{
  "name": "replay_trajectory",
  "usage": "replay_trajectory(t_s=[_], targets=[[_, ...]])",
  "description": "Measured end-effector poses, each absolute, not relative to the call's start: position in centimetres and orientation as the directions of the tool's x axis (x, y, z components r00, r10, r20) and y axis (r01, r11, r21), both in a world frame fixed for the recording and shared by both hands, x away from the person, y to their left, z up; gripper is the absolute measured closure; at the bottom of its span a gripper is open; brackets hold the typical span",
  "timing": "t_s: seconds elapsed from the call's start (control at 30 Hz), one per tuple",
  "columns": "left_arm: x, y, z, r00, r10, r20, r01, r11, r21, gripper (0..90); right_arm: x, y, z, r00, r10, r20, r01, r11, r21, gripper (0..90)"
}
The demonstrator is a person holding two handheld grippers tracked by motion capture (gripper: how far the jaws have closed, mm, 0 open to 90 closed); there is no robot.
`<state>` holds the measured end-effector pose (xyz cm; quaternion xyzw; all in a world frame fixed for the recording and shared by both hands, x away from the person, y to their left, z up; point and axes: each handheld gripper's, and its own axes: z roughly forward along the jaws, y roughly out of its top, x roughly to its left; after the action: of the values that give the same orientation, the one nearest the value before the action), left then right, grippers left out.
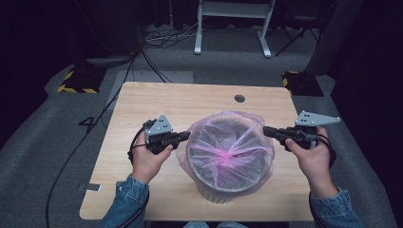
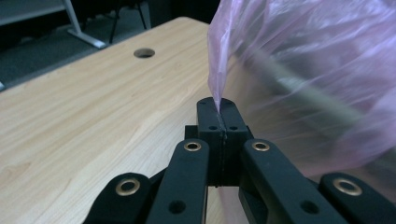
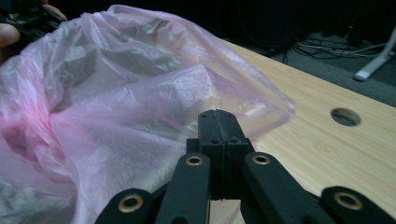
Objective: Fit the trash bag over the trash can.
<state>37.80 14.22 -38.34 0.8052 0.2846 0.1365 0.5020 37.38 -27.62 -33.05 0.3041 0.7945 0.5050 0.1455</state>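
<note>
A pale round bin [image 1: 219, 194] stands in the middle of the wooden table [image 1: 190, 99], lined with a thin pink plastic bag [image 1: 230, 152] whose edge is draped over the rim. At the bin's left side my left gripper [image 1: 187, 137] is shut on the bag's edge; in the left gripper view the film [image 2: 303, 56] rises from between the closed jaws of that gripper [image 2: 219, 105]. My right gripper [image 1: 266, 130] is at the bin's right side, shut on the opposite edge. In the right gripper view the bag [image 3: 116, 93] billows just beyond the closed gripper [image 3: 218, 114].
A round cable hole [image 1: 239, 98] sits near the table's far edge, also seen as the hole [image 2: 144, 52] and the hole [image 3: 345, 116]. Bare tabletop lies all round the bin. Cables [image 1: 157, 38] and a white desk frame [image 1: 233, 23] are on the floor beyond.
</note>
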Motion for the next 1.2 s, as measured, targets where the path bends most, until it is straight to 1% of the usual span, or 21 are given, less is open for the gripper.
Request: replay_trajectory(t_s=[0.1,0.27,0.47,0.63,0.73,0.83,1.0,1.07,1.1,1.13,1.17,1.2], targets=[[38.5,14.1,-39.7,0.796,0.598,-0.091,0.36,-0.348,0.865,90.0,38.0,-28.3,-34.3,-0.759,0.646,0.079,0.374,0.333,0.866,90.0],[38.8,14.1,-41.1,0.795,0.594,-0.122,0.396,-0.355,0.847,90.0,38.8,-28.4,-36.5,-0.751,0.653,0.098,0.422,0.36,0.832,90.0],[38.8,14.3,-42.3,0.79,0.599,-0.132,0.422,-0.376,0.825,90.0,39.1,-28.4,-39.7,-0.744,0.656,0.127,0.484,0.398,0.779,90.0],[38.8,14.9,-44.3,0.775,0.613,-0.156,0.468,-0.39,0.793,90.0,39.1,-28.5,-42.3,-0.74,0.653,0.162,0.532,0.42,0.735,90.0],[38.5,15.4,-45.3,0.77,0.604,-0.209,0.501,-0.368,0.783,90.0,38.9,-28.6,-43.4,-0.738,0.649,0.185,0.552,0.422,0.72,90.0],[38.1,15.6,-46.0,0.772,0.593,-0.228,0.512,-0.368,0.776,90.0,38.6,-28.7,-44.2,-0.738,0.642,0.208,0.565,0.419,0.71,90.0],[36.5,16.3,-46.3,0.785,0.586,-0.203,0.496,-0.396,0.773,90.0,37.3,-29.1,-44.7,-0.744,0.64,0.192,0.558,0.438,0.705,90.0],[35.8,16.8,-46.2,0.791,0.574,-0.214,0.489,-0.382,0.784,90.0,36.7,-29.6,-44.6,-0.744,0.64,0.189,0.551,0.43,0.715,90.0],[35.5,17.0,-46.1,0.793,0.568,-0.219,0.49,-0.382,0.784,88.4,36.4,-29.9,-44.5,-0.743,0.641,0.193,0.552,0.423,0.719,90.0],[35.3,17.2,-45.9,0.794,0.573,-0.203,0.477,-0.38,0.792,80.0,36.2,-30.1,-44.3,-0.743,0.641,0.19,0.548,0.42,0.724,90.0],[35.1,17.3,-45.8,0.791,0.58,-0.195,0.469,-0.368,0.803,65.0,35.9,-30.4,-44.1,-0.747,0.639,0.186,0.535,0.41,0.739,90.0],[34.9,17.5,-45.7,0.795,0.58,-0.179,0.447,-0.36,0.819,58.2,35.8,-30.7,-43.9,-0.75,0.636,0.183,0.524,0.401,0.752,86.7]])
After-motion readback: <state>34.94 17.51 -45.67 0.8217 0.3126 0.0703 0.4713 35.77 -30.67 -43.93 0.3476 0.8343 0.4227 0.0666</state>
